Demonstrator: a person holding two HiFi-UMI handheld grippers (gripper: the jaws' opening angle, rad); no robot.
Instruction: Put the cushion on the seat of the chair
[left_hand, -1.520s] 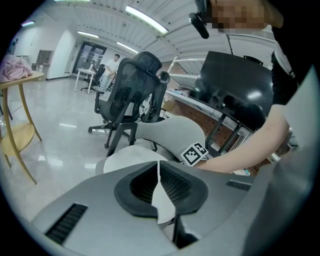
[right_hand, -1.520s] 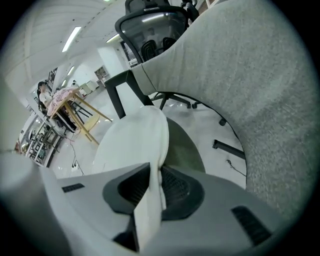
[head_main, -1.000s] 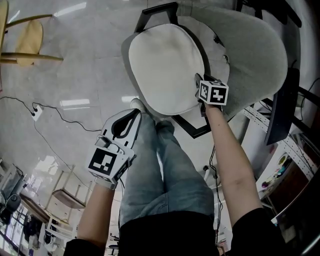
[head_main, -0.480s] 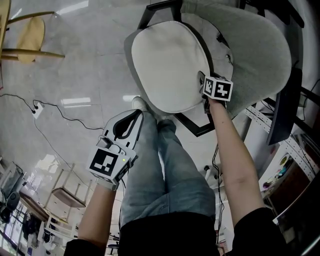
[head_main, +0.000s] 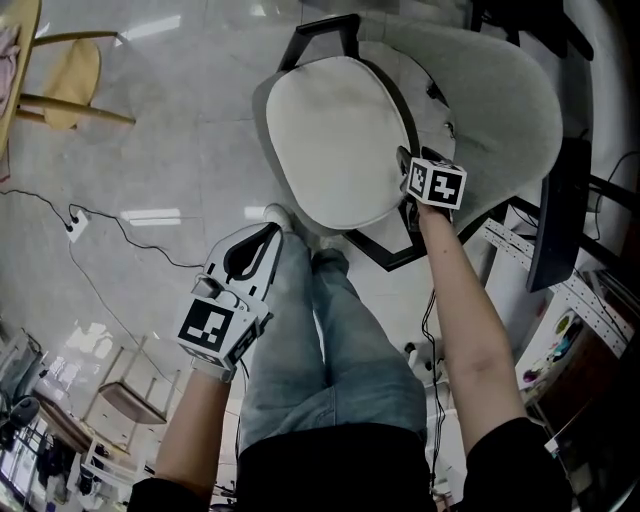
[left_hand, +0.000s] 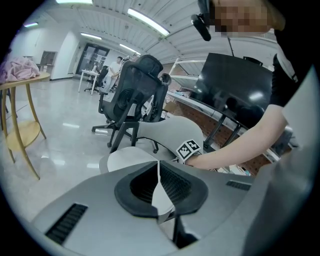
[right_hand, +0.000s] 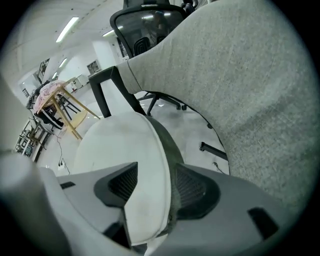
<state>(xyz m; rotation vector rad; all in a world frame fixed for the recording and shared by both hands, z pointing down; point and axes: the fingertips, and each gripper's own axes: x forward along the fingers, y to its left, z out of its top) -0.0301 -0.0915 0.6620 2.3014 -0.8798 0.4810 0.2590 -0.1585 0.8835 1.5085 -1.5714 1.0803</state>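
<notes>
The cushion (head_main: 335, 140) lies flat on the chair seat (head_main: 259, 100), so you're on the release. Your right gripper (right_hand: 150, 197) has just been opening its jaws, and they stand wide round the cushion's edge, not pinching. Your left gripper (left_hand: 159, 186) is closed, empty. Next, back the right one off without dragging the edge.

Not seeing anything readable here, no words, brands, labels or numbers are showing up on anything.
</notes>
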